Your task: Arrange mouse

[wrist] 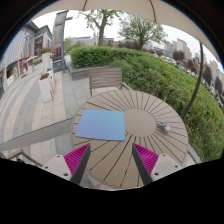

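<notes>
A round wooden slatted table (140,105) stands ahead. A light blue mouse mat (101,124) lies on its left part, just beyond my left finger. A small grey mouse (165,128) sits near the table's right edge, beyond and right of my right finger. My gripper (111,160) hovers over the near part of the table. Its fingers are wide apart with magenta pads (77,157) showing, and only bare wood lies between them.
A wooden chair (106,78) stands behind the table. A green hedge (150,65) runs beyond it, with trees and buildings farther back. Paved ground (35,105) with white furniture lies to the left.
</notes>
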{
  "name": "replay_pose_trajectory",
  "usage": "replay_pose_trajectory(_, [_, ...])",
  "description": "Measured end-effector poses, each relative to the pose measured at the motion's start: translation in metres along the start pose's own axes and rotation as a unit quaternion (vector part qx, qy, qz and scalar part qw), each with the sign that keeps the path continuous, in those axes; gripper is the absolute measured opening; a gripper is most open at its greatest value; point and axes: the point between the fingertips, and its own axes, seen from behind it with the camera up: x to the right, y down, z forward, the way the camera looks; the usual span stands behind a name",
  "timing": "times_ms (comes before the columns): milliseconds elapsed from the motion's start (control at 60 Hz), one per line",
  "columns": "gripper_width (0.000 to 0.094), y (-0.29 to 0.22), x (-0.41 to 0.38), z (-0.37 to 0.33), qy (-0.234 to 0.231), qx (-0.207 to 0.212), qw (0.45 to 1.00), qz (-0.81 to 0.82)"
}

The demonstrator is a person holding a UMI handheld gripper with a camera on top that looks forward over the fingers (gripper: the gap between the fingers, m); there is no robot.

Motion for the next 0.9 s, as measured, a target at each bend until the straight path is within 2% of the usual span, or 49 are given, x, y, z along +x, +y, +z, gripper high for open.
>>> replay_pose_trajectory(117, [0.0853,0.000,0.024,0.006,0.017,-0.002,1.000,0.020])
replay_pose_trajectory(633, [0.0857,0.038,0.231,0.054,0.124,-0.001,0.987,0.105])
replay_pose_trajectory(900, [0.0857,0.032,0.287,0.116,0.121,0.031,0.986,0.114])
